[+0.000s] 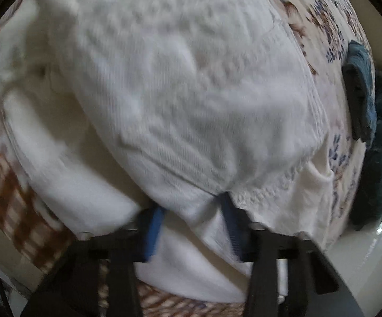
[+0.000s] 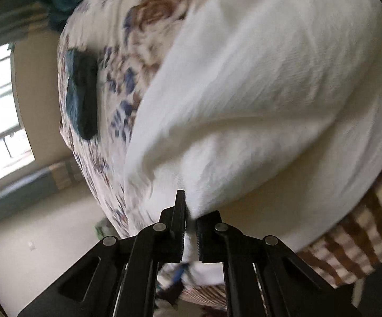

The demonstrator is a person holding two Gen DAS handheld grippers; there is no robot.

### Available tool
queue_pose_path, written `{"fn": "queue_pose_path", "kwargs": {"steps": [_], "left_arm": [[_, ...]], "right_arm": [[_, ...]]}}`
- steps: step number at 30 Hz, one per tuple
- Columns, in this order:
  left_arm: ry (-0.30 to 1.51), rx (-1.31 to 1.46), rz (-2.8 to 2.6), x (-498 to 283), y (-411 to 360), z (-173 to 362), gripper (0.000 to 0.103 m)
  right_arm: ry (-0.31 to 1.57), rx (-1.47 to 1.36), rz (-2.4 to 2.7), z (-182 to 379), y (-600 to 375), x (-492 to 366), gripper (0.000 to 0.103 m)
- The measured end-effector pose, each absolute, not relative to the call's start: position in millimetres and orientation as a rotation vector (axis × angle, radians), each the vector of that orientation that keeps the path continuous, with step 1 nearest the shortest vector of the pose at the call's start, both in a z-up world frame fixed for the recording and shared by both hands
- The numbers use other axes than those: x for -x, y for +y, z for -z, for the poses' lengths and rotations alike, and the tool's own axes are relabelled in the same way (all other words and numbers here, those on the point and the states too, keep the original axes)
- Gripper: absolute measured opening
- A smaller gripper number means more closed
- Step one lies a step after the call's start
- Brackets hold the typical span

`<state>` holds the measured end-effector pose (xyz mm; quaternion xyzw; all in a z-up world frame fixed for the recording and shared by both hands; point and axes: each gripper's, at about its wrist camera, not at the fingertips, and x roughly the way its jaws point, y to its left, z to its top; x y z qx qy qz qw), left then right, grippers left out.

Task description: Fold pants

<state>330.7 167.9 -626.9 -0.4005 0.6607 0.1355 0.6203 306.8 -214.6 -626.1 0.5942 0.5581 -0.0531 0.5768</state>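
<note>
The white pants [image 1: 191, 100] are lying across a bed covered by a flowered bedspread [image 1: 330, 39], filling the middle of both views, with a brown checked blanket [image 1: 8, 192] showing at the lower left of the left wrist view and the lower right of the right wrist view. The cloth is looking soft, light and limp, with a ribbed knit weave; it is sagging into loose folds wherever it is lifted, so it should be drooping from any single grip and needing 2 holds to stay spread. It is not looking slippery or fragile. The thicker hemmed edges and corners seem the best places to pinch, since a grip on a seam is less likely to slide than one on a single thin layer.

The left hand-held gripper [image 1: 193, 219] is sitting at the bottom centre of its view, its blue-padded fingers [image 1: 154, 235] standing fairly wide with a bunched fold of the pants lying between them; whether they are pressing the cloth, I cannot tell. The right hand-held gripper [image 2: 191, 219] is at the bottom centre of its view, tilted steeply, with its fingers drawn narrow and pinching an edge of the pants [image 2: 270, 92], so the cloth is tenting up from that point. A dark teal cloth [image 2: 82, 97] is lying on the bedspread at the left of that view, apart from the pants
</note>
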Motion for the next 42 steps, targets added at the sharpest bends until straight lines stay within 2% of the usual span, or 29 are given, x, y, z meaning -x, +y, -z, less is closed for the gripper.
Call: {"fn": "queue_pose_path", "kwargs": {"steps": [3,11,14,16,20,22,23,24,26,28,29,30,37,39,42], "left_arm": [[1.488,0.824,-0.279,-337,167,616,0.008],[1.398,0.626,-0.201,-312,168,547,0.007],[1.453,0.596,-0.214,-301,169,562,0.007],[1.507,0.569,-0.242,-299,165,590,0.007],[1.548,0.565,-0.263,-298,162,614,0.013],[1.553,0.538,-0.28,-299,159,604,0.022],[1.561,0.503,-0.294,-295,158,596,0.032],[1.56,0.453,-0.292,-293,152,585,0.042],[1.558,0.354,-0.281,-287,140,568,0.05],[1.53,0.267,-0.267,-285,123,550,0.069],[1.519,0.217,-0.257,-286,111,542,0.087],[1.511,0.179,-0.244,-287,100,537,0.092],[1.344,-0.048,-0.102,-326,-26,517,0.093],[1.336,-0.073,-0.069,-341,-66,527,0.093],[1.343,-0.116,-0.048,-361,-104,541,0.093]], "right_arm": [[1.333,-1.344,0.123,622,-215,-307,0.007],[1.389,-1.245,0.1,595,-213,-300,0.007],[1.455,-1.197,0.104,602,-214,-279,0.007],[1.507,-1.184,0.128,619,-212,-271,0.007],[1.604,-1.078,0.135,648,-205,-270,0.008],[1.656,-1.004,0.101,649,-202,-276,0.017],[1.669,-0.985,0.089,646,-203,-277,0.03],[1.666,-0.986,0.077,642,-206,-277,0.049],[1.649,-0.995,0.072,630,-218,-271,0.067],[1.638,-1.002,0.092,615,-239,-261,0.067],[1.624,-1.012,0.114,608,-254,-254,0.067],[1.598,-1.021,0.148,599,-273,-248,0.067],[1.275,-1.02,0.558,553,-443,-227,0.067],[1.19,-1.022,0.655,555,-491,-225,0.067],[1.18,-1.016,0.697,573,-540,-234,0.064]]}}
